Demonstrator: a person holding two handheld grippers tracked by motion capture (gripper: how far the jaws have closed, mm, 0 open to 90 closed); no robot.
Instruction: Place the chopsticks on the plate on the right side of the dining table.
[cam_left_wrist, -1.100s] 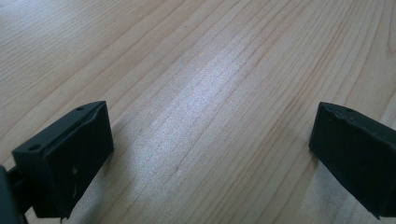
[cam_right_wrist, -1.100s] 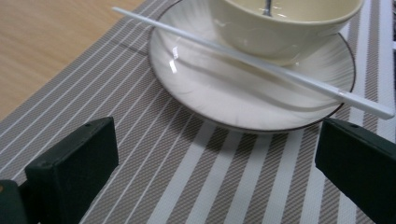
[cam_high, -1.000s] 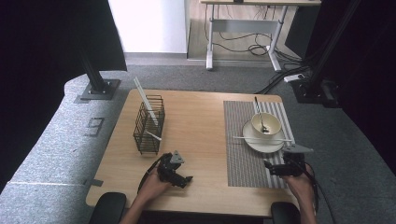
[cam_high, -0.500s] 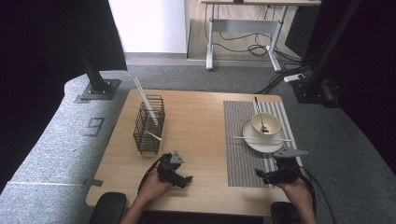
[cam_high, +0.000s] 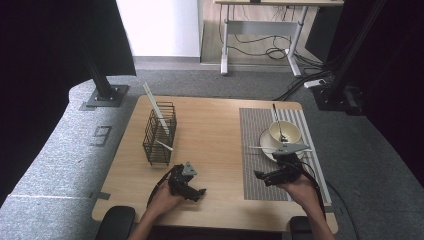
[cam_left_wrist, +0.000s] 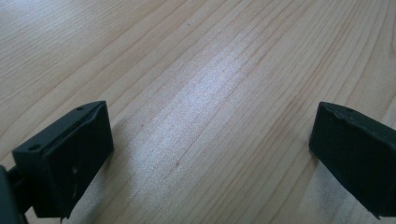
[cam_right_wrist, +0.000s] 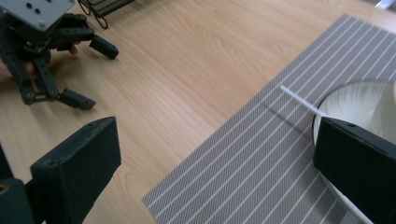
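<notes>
1. lately the right hand-held gripper (cam_high: 261, 178) has slid to the left along the near part of the striped placemat (cam_high: 255, 125), with its jaws now pointing toward the middle of the tabletop (cam_high: 210, 130); a second ago it sat further right, below the plate (cam_high: 265, 143).
2. its jaws are spread wide with nothing between them, so no grasp has begun.
3. the white stick (cam_right_wrist: 299, 100) lies across the plate's near rim, one end reaching out over the placemat, just beyond the right jaw in the right gripper view. this looks like lining up to pick the stick from its free end.
4. the left hand-held gripper (cam_high: 197, 188) has not moved: it rests near the front edge, released and empty over bare wood.
5. the wire basket (cam_high: 160, 135) with two white sticks, and the bowl (cam_high: 285, 132) on the plate, are unchanged.
6. writing: no brand or label can be read on any item; a mark shaped like a 9 (cam_high: 102, 135) sits on the grey floor covering left of the tabletop.
</notes>
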